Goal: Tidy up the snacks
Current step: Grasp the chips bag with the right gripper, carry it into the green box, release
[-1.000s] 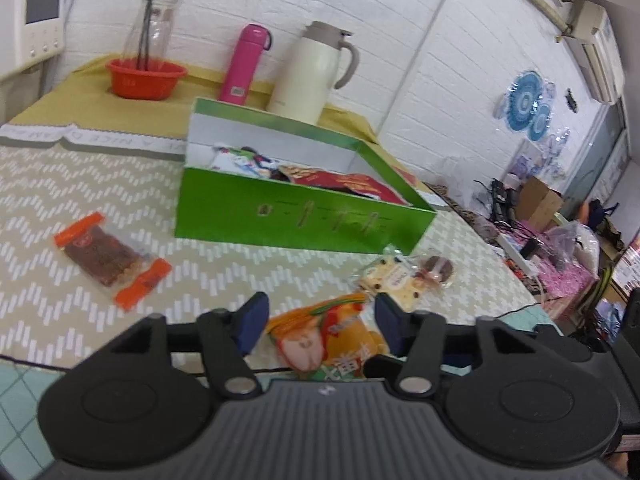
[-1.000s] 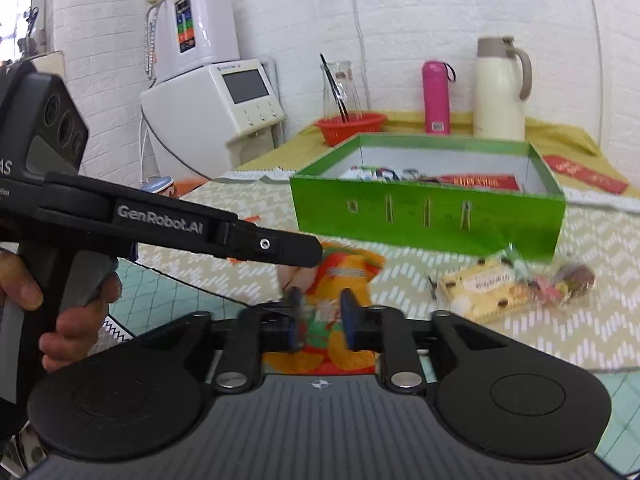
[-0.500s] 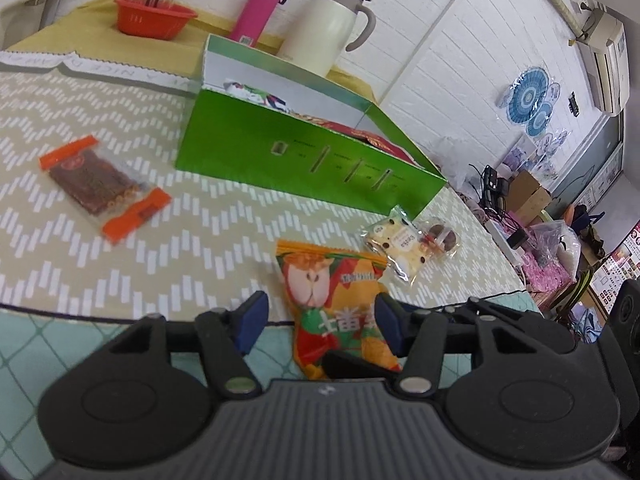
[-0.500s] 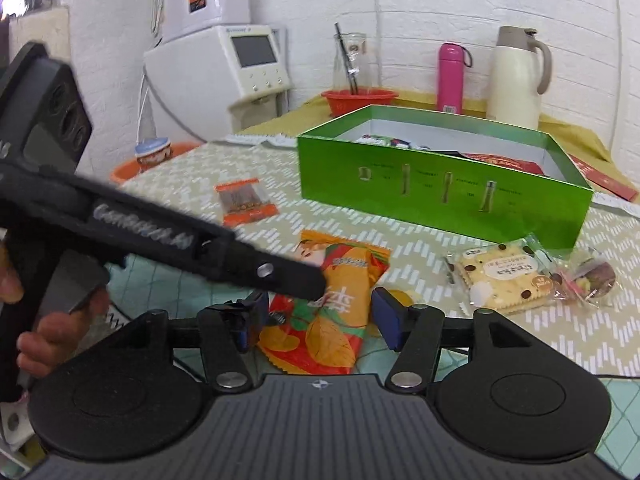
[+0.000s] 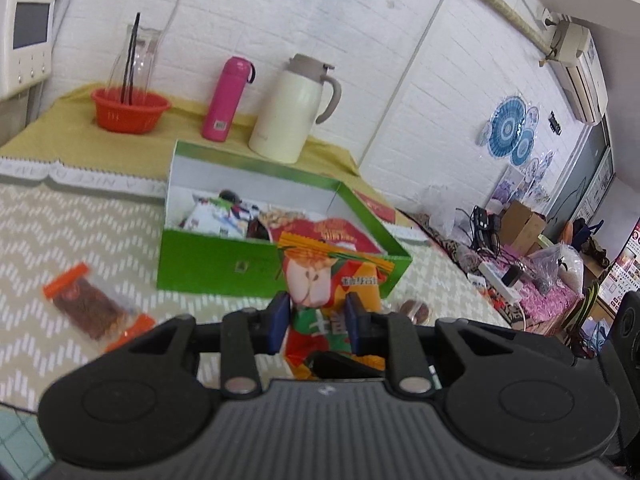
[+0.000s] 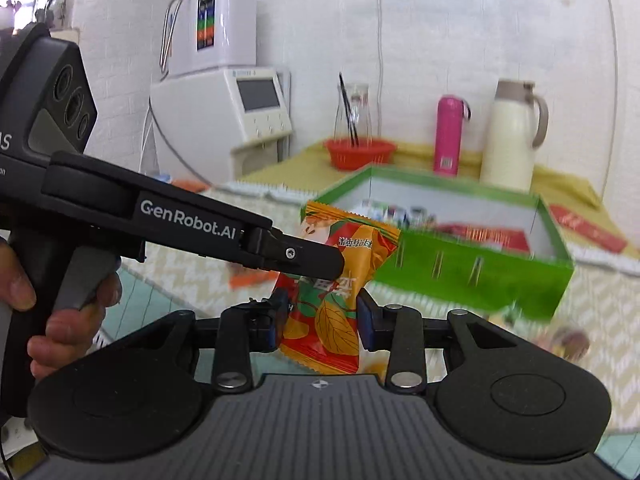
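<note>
My left gripper (image 5: 316, 322) is shut on an orange snack bag with an apple picture (image 5: 332, 276) and holds it above the table, in front of the green box (image 5: 224, 264) that holds several snack packs. In the right wrist view the same bag (image 6: 344, 264) hangs between the fingers of my right gripper (image 6: 322, 320), which stand apart on either side of it. The left gripper's finger (image 6: 304, 256) presses on the bag. An orange-ended packet (image 5: 92, 312) lies on the table at the left.
A red basket (image 5: 130, 110), a pink bottle (image 5: 226, 100) and a cream jug (image 5: 290, 110) stand behind the box on a yellow cloth. A white appliance (image 6: 228, 116) is at the back left. A cookie packet (image 5: 416, 311) lies right of the bag.
The left gripper closed on the orange bag and lifted it off the table toward the box. The right gripper opened and rose with it.
</note>
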Tool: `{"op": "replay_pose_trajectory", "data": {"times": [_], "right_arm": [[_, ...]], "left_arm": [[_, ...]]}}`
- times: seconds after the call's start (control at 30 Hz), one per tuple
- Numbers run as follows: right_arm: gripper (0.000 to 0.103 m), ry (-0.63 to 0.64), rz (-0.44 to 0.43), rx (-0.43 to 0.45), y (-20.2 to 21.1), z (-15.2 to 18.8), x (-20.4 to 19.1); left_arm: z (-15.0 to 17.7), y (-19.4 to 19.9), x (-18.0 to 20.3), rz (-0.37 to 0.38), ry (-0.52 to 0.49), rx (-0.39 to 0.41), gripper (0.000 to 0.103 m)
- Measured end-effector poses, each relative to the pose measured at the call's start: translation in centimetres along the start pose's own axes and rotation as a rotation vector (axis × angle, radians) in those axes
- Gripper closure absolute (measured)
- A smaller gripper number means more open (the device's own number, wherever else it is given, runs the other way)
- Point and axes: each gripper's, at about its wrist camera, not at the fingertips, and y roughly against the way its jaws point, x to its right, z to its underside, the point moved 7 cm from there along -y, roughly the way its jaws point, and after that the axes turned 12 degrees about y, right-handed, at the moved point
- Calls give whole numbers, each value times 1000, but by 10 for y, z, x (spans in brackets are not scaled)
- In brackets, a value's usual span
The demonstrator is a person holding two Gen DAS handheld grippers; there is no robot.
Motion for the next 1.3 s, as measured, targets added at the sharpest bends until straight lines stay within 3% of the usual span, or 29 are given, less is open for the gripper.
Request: {"op": "replay_pose_trajectory", "data": {"times": [0.3,0.7,0.73,0.77,0.87,0.9,0.93,1.07,1.3], "right_arm": [[40,-1,64,98,-34,-37,46],[40,-36,69,70,-87,-27,75],[40,-23,76,61,-92,-25,74],[39,-13,83,51,-96,-23,74],[0,22,94,36,-99,-16,71],[0,31,108,47,-98,-15,70],[0,43,120,64,-96,-15,69],[0,73,132,49,-96,-14,64],[0,97,156,56,-81,-22,60]], "left_arm": [[-66,-38,2,50,46,72,82],[-87,-102,-27,12,85,33,81],[-87,-104,-30,4,85,36,67],[-86,-105,-33,-14,87,46,33],[-86,-100,-43,-58,108,118,26],[-86,-99,-46,-79,100,122,24],[-86,-99,-48,-116,89,124,9],[-87,-92,-52,-206,40,157,6],[-88,-70,-44,-200,38,176,6]]}}
